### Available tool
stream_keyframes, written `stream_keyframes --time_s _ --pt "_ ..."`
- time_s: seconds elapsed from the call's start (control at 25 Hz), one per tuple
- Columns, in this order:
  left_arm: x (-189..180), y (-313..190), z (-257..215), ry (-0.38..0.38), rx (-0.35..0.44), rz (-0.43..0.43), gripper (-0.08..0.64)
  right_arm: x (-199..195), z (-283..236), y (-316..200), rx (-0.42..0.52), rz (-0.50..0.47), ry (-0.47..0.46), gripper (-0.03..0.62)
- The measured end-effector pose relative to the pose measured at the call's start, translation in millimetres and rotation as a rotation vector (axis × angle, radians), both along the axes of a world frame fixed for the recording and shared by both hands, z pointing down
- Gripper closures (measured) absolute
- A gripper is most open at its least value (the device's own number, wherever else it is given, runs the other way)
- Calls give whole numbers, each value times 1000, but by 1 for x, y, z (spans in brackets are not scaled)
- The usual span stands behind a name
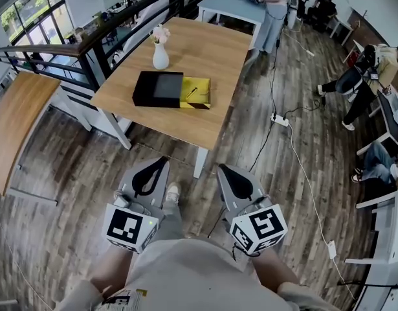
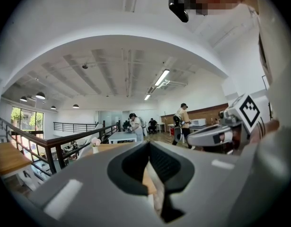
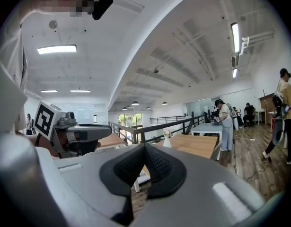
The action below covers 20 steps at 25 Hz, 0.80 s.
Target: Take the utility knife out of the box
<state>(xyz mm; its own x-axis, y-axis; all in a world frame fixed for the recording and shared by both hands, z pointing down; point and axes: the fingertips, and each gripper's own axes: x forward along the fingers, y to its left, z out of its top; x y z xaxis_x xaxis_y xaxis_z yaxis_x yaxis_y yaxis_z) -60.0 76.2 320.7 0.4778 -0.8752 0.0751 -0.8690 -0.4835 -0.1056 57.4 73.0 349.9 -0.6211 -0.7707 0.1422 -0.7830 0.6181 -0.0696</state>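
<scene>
Well ahead lies the box (image 1: pixel 157 89); left gripper (image 1: pixel 162 162) and right gripper (image 1: pixel 222 170) both closed, empty.

Your left gripper (image 2: pixel 149 144), jaws together on nothing; far off, wooden table (image 2: pixel 110 148) with vase (image 2: pixel 95 144); your right gripper (image 2: pixel 198 138) at right.

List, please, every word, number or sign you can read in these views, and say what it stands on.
No words or numbers are readable in any view.
The marker cube on the left claw: a square pattern, not text.
The marker cube on the right claw: likewise.
The gold box on the table: dark marks, too small to read.
</scene>
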Motion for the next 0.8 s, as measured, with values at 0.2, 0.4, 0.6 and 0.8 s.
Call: stream_keyframes --time_s 0.2,0.4,0.6,0.8 --pt "-5 -33 10 -4 -42 19 558 -13 2 -31 -2 -2 16 591" --pt "-9 -77 11 2 -69 62 558 -19 3 -71 -24 30 25 592" --pt "-20 -133 26 -27 -97 93 558 -25 8 -122 -45 74 38 591" --pt "-31 -193 21 -68 -70 106 558 -35 10 -175 -66 101 63 591"
